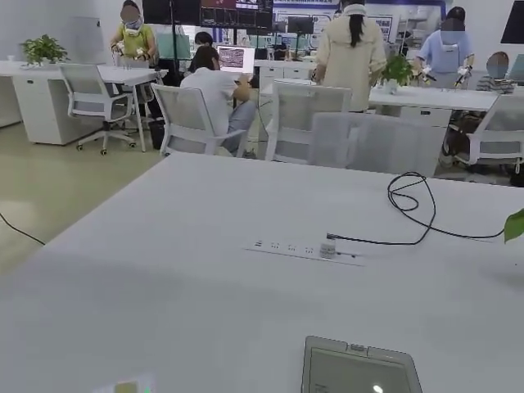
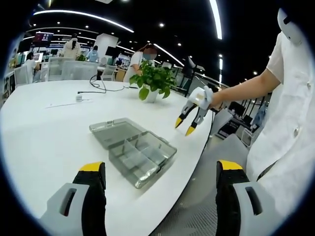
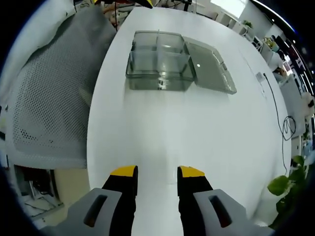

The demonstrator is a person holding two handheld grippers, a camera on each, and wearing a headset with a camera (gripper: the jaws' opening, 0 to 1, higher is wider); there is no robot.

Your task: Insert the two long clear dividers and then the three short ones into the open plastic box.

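The clear plastic box [image 3: 160, 61] stands open near the table edge, its lid [image 3: 209, 66] lying flat beside it. Faint clear walls show inside the box [image 2: 140, 152], splitting it into compartments. My right gripper [image 3: 157, 171] hovers over bare table well short of the box, its jaws a small gap apart with nothing between them. In the left gripper view, the right gripper [image 2: 184, 126] hangs beyond the box, held by a hand. My left gripper [image 2: 160, 166] points at the box with jaws wide apart and holds nothing. The lid's corner [image 1: 360, 368] sits at the head view's bottom edge.
A potted plant [image 2: 152, 81] stands behind the box. A power strip [image 1: 303, 248] with a black cable [image 1: 409, 205] lies mid-table. A mesh chair [image 3: 49, 98] sits against the table edge. People work at desks in the background.
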